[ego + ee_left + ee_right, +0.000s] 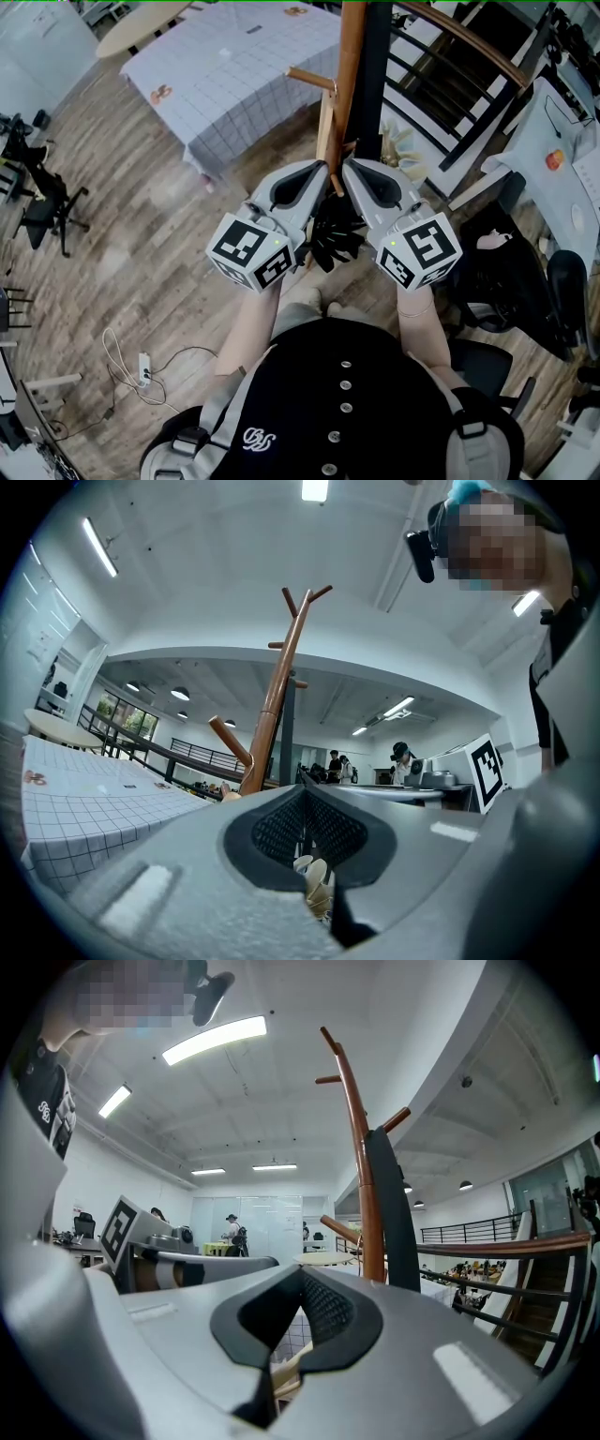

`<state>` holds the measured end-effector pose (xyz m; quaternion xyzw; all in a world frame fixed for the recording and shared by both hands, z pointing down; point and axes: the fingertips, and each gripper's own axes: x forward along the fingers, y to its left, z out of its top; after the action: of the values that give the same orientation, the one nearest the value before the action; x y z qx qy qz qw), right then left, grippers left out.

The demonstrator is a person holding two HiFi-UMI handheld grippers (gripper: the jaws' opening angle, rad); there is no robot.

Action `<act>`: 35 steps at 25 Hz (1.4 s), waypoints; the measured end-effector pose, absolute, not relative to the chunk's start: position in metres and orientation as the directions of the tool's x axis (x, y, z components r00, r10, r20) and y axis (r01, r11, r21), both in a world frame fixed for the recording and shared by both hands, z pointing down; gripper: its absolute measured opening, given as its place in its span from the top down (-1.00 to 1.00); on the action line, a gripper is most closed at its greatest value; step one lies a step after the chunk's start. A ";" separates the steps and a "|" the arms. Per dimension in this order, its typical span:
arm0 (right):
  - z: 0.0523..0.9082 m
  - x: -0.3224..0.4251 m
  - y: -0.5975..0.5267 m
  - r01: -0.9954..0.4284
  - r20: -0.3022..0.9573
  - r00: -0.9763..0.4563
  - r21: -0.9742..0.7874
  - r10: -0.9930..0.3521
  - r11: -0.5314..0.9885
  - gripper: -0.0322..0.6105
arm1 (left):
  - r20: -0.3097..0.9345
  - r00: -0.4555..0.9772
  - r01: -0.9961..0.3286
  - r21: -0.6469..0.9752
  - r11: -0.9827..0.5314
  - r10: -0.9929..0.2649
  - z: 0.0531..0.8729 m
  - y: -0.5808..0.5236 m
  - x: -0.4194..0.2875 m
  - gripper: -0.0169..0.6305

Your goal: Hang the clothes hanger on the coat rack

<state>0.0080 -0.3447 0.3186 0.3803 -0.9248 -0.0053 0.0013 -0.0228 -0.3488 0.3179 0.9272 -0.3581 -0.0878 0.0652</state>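
Observation:
The brown wooden coat rack [352, 66] rises right ahead of me, with a peg [309, 78] sticking out to the left. A paler wooden strip [325, 131], which looks like the hanger seen edge-on, hangs from that peg's end beside the pole. Its lower end reaches the tips of both grippers. My left gripper [323, 171] and right gripper [349, 169] sit side by side, pointing at the pole. The left gripper [305, 789] is shut and the rack [277, 696] stands just beyond it. The right gripper [300, 1269] also looks shut, facing the rack [361, 1147]. I cannot tell whether either touches the strip.
A table with a checked cloth [234, 75] stands to the left beyond the rack. A black column [372, 94] and a dark railing [459, 66] lie behind and to the right. Something black and fringed [333, 239] sits below the grippers. Cables [141, 366] trail on the wooden floor.

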 end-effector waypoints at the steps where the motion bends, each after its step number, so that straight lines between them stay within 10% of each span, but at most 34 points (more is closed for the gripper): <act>1: 0.319 0.007 -0.345 -0.703 0.000 -0.712 0.010 -0.703 0.712 0.90 | -0.115 0.728 -0.653 0.181 -0.735 -0.675 0.318 -0.349 -0.023 0.95; 35: 0.325 0.007 -0.345 -0.683 0.033 -0.729 0.021 -0.684 0.730 0.90 | -0.080 0.728 -0.661 0.184 -0.728 -0.681 0.328 -0.355 -0.018 0.95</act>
<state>0.0074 -0.3446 0.3249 0.3676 -0.9298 -0.0039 0.0192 -0.0185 -0.3552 0.3282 0.9268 -0.3618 -0.0709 0.0713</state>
